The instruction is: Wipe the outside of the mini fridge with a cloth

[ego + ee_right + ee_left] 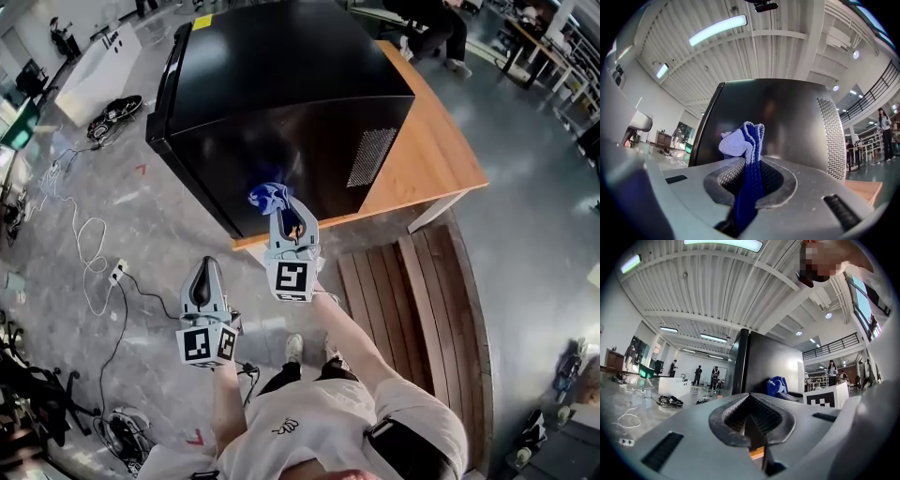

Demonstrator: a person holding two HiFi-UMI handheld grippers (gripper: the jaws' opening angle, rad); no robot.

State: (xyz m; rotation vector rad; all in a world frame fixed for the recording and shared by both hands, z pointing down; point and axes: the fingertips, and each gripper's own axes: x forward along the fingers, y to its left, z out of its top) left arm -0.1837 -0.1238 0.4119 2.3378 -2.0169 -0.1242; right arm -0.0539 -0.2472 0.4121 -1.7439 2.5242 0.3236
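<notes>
The black mini fridge stands on a wooden table, its vented side wall facing me. My right gripper is shut on a blue cloth, which bunches out past the fingertips close against the lower part of that side wall. In the right gripper view the blue cloth runs between the jaws of the right gripper, with the fridge right behind it. My left gripper hangs lower and to the left, away from the fridge, shut with nothing in it. The left gripper view shows the fridge and cloth ahead.
A vent grille sits on the fridge's side. A slatted wooden bench lies below the table at right. Cables and a power strip trail over the grey floor at left. A white counter and people are far off.
</notes>
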